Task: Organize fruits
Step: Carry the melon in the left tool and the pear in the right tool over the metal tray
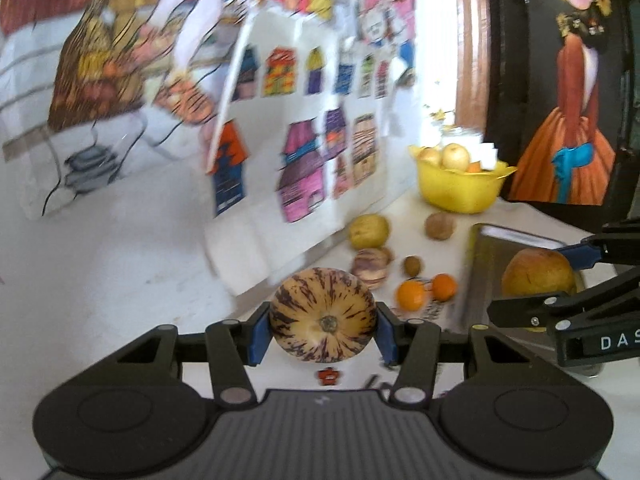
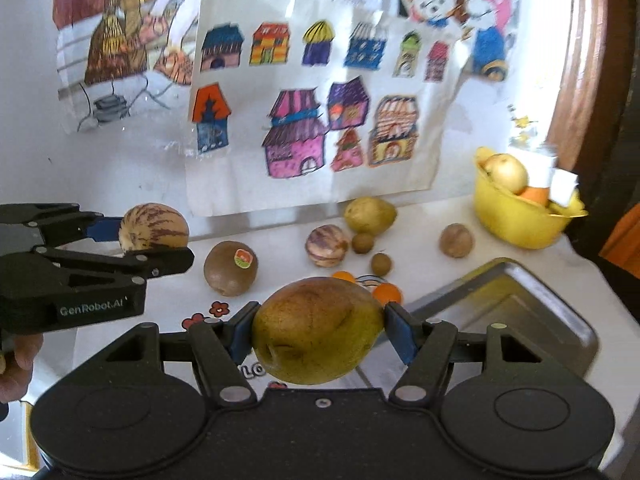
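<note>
Fruits are mid-sort: left hand-held gripper [image 1: 323,326] clamps a striped melon [image 1: 323,315], right hand-held gripper [image 2: 318,330] clamps a pear [image 2: 318,330], both raised near the metal tray [image 2: 508,312], probably their destination

- The striped melon [image 1: 323,316] is cream-yellow with dark purple streaks fanning out from its stem end.
- The pear [image 2: 318,330] is olive green with a brown blush.
- The bowl [image 2: 516,216] is bright yellow.
- The two small oranges [image 1: 426,290] are vivid orange.
- The kiwi [image 2: 231,268] is brown and bears a red-and-green sticker.
- The tray [image 2: 508,300] is dull silver-grey.
- The left tool [image 1: 323,330] and the right tool [image 2: 318,330] are black with blue pads.
- The worktop [image 2: 420,264] is white, printed with small red flowers.
</note>
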The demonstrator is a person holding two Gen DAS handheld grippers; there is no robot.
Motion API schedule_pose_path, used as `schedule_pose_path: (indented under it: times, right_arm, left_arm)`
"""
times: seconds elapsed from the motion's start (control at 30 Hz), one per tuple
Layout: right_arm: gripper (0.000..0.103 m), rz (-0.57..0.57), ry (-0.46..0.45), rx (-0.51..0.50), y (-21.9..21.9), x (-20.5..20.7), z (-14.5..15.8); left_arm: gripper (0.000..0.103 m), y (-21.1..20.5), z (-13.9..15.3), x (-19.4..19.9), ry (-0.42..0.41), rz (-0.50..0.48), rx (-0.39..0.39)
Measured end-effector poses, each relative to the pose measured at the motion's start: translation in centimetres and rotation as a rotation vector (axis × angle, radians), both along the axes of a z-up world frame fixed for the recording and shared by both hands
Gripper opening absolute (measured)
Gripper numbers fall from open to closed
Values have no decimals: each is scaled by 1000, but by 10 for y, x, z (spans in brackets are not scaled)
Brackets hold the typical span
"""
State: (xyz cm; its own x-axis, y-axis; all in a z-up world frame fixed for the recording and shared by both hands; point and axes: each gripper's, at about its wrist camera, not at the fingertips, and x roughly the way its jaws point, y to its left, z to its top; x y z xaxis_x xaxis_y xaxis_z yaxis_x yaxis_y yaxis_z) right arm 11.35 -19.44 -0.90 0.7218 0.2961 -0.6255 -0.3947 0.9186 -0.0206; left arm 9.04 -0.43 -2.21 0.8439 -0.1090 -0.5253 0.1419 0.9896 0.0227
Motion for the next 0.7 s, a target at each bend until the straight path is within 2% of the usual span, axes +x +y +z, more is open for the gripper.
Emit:
schedule_pose_path:
  times: [0.27, 0.5, 0.7]
  right_arm:
    - [68, -72, -53, 12, -43, -38, 26]
    - [68, -114, -83, 17, -77, -60, 33]
    - [68, -140, -85, 26, -108, -59, 29]
  left_arm:
    - [56, -47, 25, -25, -37, -68, 6]
    - [56, -83, 37, -38, -50, -101, 15]
    - [56, -110, 39, -37, -52, -115, 22]
